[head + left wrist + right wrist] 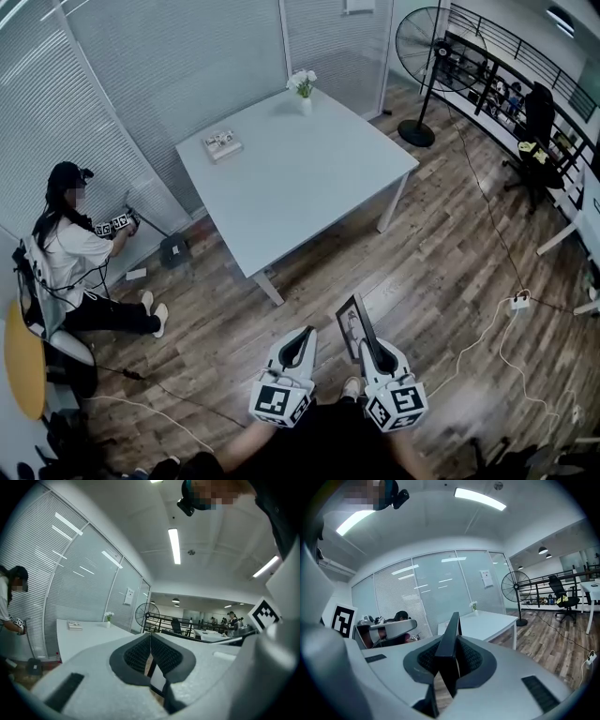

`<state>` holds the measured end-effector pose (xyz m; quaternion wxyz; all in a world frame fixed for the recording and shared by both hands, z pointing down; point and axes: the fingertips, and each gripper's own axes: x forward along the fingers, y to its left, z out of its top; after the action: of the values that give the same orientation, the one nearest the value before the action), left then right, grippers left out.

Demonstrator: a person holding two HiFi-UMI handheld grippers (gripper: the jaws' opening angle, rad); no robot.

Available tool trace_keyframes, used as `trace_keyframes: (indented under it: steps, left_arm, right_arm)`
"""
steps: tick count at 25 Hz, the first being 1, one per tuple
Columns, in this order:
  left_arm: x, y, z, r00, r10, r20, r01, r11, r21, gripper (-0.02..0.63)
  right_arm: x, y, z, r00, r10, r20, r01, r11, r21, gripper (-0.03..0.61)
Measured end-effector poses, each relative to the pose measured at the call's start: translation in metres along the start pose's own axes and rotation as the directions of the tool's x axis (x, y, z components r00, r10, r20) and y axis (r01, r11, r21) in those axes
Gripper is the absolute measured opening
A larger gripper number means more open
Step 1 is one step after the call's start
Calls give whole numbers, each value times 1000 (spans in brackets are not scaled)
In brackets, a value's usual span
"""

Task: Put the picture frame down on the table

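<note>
The right claw [449, 667] pinches the black picture frame [451, 634] by its edge, up over the wood floor [450, 281]. The left claw [151, 649] is pressed together with nothing in it (just beside the right one). The white tabletop [300, 187] stands ahead, well apart, with flowers [302, 82] near its far edge

Bright ceiling light, fisheye-warped edges
</note>
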<state>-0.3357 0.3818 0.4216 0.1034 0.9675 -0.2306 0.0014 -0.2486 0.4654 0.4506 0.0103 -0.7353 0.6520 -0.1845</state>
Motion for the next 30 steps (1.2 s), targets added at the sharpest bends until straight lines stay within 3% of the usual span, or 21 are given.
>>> trace_keyframes:
  steps: [9, 17, 23, 30]
  left_arm:
    - [-12, 35, -6, 998, -60, -24, 59, 998, -5, 18]
    - [16, 47, -16, 996, -73, -48, 72, 997, -23, 17]
    - [79, 56, -19, 997, -53, -47, 53, 999, -10, 17]
    - [195, 67, -5, 999, -7, -43, 7, 1000, -5, 17]
  right_arm:
    - [19, 30, -9, 998, -54, 8, 54, 998, 26, 58]
    - [44, 12, -10, 998, -63, -2, 63, 997, 48, 58]
    - [87, -36, 4, 999, -33, -7, 33, 998, 51, 58]
    - [159, -114, 51, 999, 32, -21, -31, 999, 43, 58]
